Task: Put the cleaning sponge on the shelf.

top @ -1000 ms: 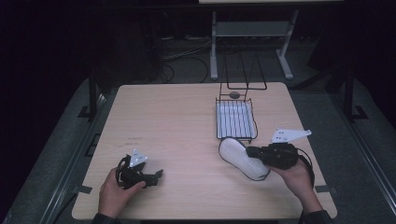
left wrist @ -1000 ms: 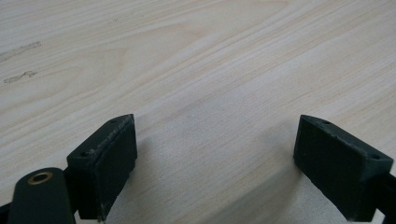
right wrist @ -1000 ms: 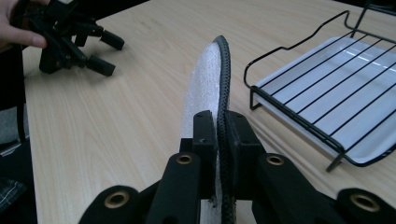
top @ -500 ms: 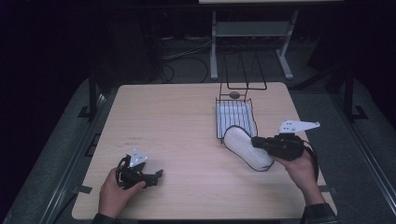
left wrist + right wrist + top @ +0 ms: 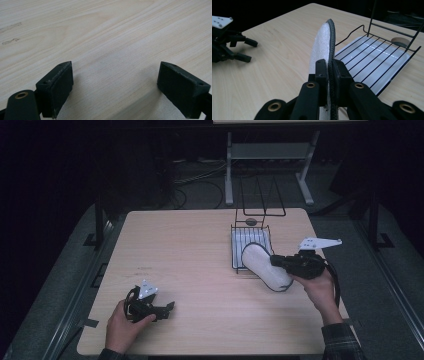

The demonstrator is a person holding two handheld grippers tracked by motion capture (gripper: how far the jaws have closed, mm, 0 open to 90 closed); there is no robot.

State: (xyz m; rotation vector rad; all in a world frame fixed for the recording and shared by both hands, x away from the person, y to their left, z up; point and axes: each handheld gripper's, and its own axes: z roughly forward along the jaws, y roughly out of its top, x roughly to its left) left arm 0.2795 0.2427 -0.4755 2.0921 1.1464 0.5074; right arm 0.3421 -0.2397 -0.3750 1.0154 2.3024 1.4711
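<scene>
Clearly, right gripper point(image 5: 278, 262) fingers pinch a white insole point(image 5: 264, 266) by its edge above the wire rack point(image 5: 251, 249); it may slip or snag the wires. Left gripper point(image 5: 162, 309) fingers sit spread.

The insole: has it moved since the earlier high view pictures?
Yes. The insole, held in the right gripper, has gone toward the rack, and its far end now overlaps it.

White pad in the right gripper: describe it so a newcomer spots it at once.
On the wooden table, look right of centre to the black wire rack. Just at its near edge, the right gripper pinches a white oval pad, held on edge. Its foamy white face and dark trimmed rim set it apart from the rack's thin bars.
</scene>
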